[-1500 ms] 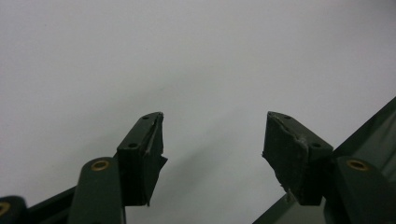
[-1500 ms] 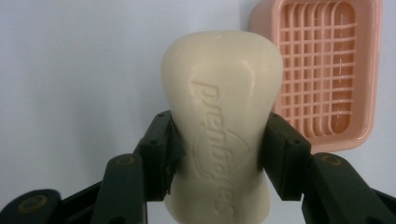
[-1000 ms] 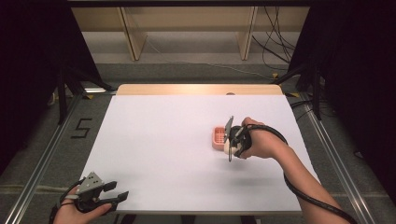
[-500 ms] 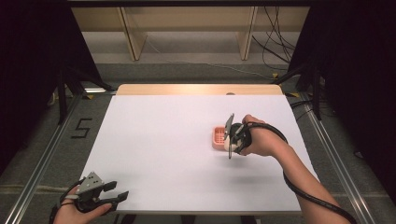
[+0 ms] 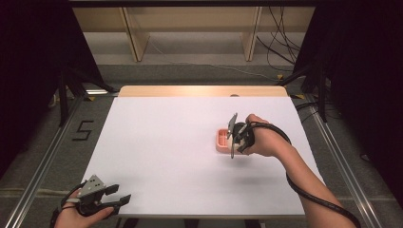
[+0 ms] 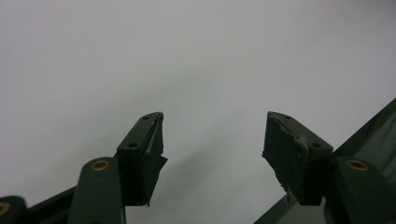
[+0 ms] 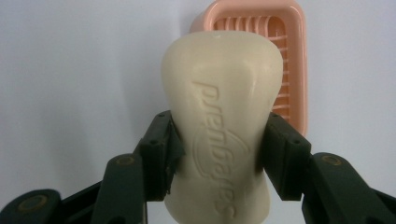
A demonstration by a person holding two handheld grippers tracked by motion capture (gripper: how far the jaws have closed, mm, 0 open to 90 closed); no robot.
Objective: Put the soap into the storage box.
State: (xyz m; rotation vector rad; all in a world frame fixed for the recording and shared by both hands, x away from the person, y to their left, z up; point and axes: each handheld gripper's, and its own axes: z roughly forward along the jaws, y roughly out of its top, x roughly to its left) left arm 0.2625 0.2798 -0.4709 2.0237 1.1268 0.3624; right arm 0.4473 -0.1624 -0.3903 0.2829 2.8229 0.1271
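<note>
In the high view, the right tongs [image 5: 234, 136] are hanging just over the pink soap dish [image 5: 222, 140], which is sitting on the white counter [image 5: 157, 156] toward its right side. The person's right hand [image 5: 261, 140] is reaching in from the right of the dish. The left tongs [image 5: 116, 195] are resting far from the dish, at the near left corner of the counter, taking no part in the work.

In the left gripper view, the left tongs [image 6: 212, 140] are standing spread wide with nothing between them, looking at bare white counter [image 6: 140, 56].

In the right gripper view, the right tongs [image 7: 219, 144] are squeezing a cream bar of soap [image 7: 223, 116] across its lower waist, one jaw pressing each side, with the embossed lettering facing the camera. The dish [image 7: 289, 60] is lying beyond the bar, its ribbed floor partly showing to one side of it. The soap is being carried above and slightly to the side of the dish, not yet lying in it, as far as I can judge; whether its far end is touching the rim I cannot tell.

The step in hand looks like setting the soap into the dish. The next move is calling for shifting the bar until it is centred over the ribbed floor, lowering it flat, and only then loosening the grip.
</note>
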